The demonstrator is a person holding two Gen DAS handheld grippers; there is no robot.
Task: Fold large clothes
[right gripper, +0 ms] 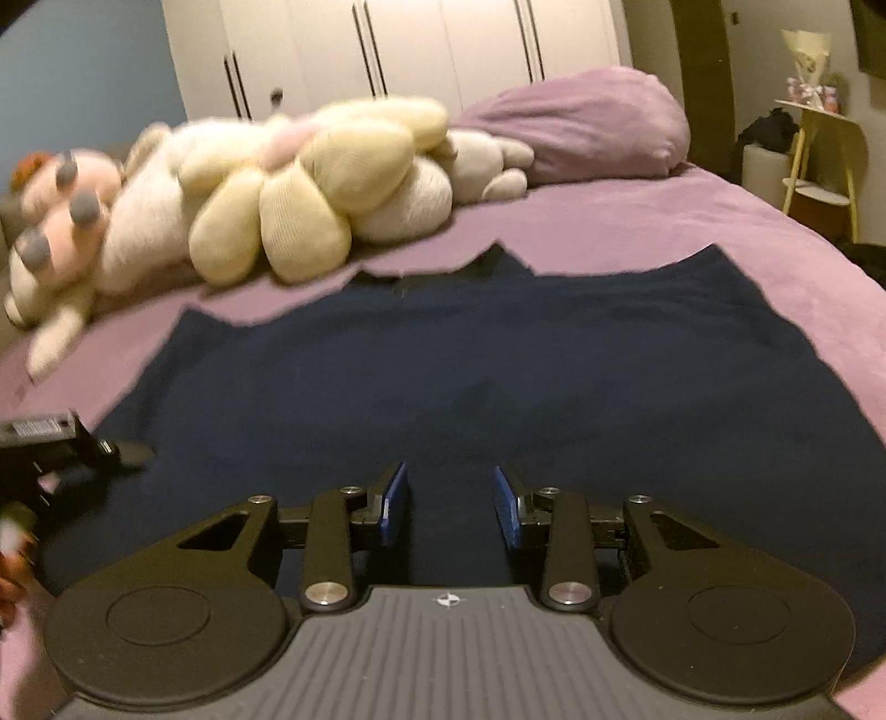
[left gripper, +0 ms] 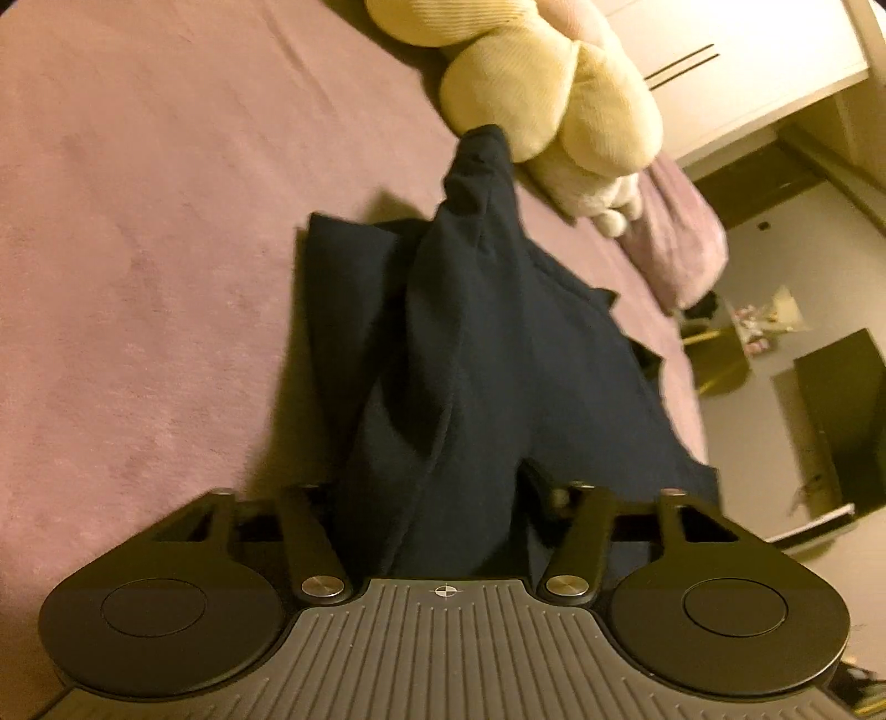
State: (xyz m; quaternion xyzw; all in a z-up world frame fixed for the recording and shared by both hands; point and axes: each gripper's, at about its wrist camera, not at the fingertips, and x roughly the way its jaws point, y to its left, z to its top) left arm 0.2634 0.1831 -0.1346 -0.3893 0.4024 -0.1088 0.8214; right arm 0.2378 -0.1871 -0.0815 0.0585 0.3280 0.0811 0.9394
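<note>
A dark navy garment [right gripper: 498,354] is lying spread across a mauve bed [right gripper: 692,221], mostly flat, with an uneven far edge. In the left wrist view the same cloth [left gripper: 476,343] is bunching into a raised ridge of folds that is running from the left gripper [left gripper: 443,498] away toward the far side of the bed.

The fabric is filling the gap between the left gripper's jaws and hiding its pads, so the gripper is evidently clamping on a thick fold of the garment. The right gripper [right gripper: 451,504] is hovering low over the near part of the garment with its blue pads [right gripper: 396,501] standing a moderate way apart; whether the cloth beneath is touching them cannot be told. At the left edge of the right wrist view the left gripper [right gripper: 119,451] is reaching onto the garment's near left edge.

A heap of plush toys [right gripper: 266,199] is resting along the far side of the bed, with a mauve pillow [right gripper: 587,122] beside it. White wardrobe doors [right gripper: 387,50] are standing behind, and a small pale side table [right gripper: 819,160] is sitting at the right.
</note>
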